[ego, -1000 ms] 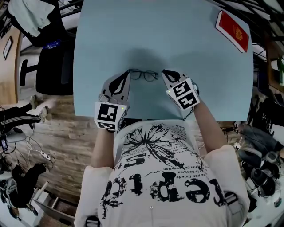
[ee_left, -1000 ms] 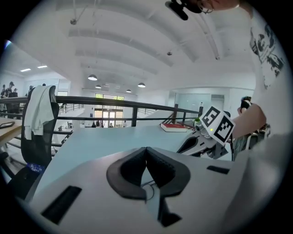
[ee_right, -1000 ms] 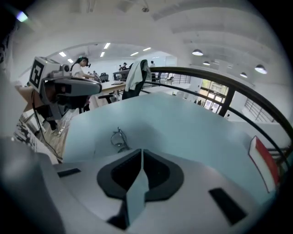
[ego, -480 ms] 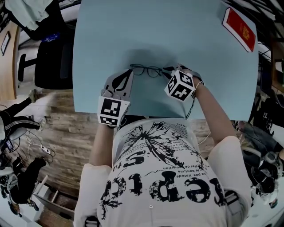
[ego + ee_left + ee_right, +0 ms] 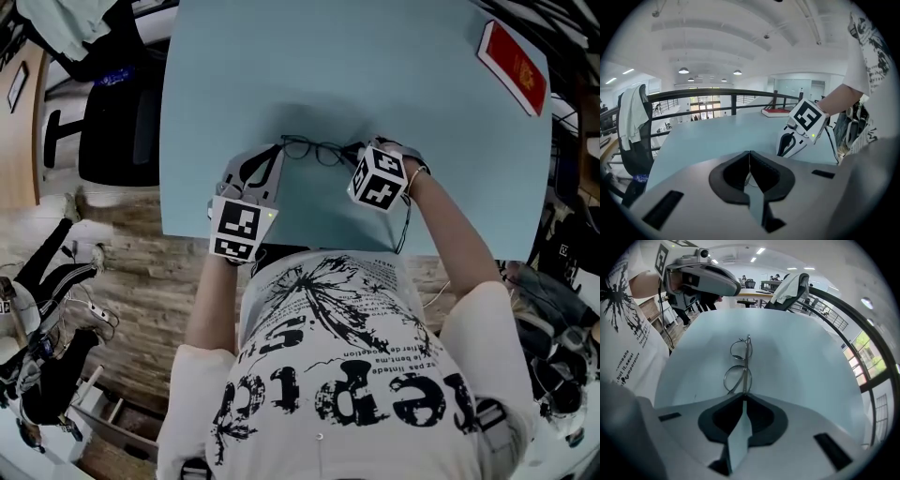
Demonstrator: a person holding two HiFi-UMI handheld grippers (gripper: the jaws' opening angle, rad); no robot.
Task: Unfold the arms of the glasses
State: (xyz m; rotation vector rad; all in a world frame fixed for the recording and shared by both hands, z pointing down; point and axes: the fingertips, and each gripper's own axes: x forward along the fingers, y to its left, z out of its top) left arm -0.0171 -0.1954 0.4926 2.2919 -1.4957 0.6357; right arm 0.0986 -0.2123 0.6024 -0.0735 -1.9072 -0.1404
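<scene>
Over the surface (image 5: 422,112), my left gripper (image 5: 749,153) clamps one end of the glasses (image 5: 746,363). My right gripper (image 5: 743,395) has just been closing its fingers; they grip the other end.

Thin dark wire glasses (image 5: 747,178): in the left gripper view mostly hidden behind the grey left gripper (image 5: 749,153); one thin bit shows.
Black office chair (image 5: 117,131): one side hidden under the pale blue table (image 5: 375,84).

Shirt: white short-sleeved tee (image 5: 328,356), black splatter graphic, black lettering.
Left tongs (image 5: 278,148): grey shell, black pads, black-and-white marker cube (image 5: 236,230).
Right tongs (image 5: 359,150): same build, small green light.
Cable (image 5: 405,225): dark, by right wrist.
</scene>
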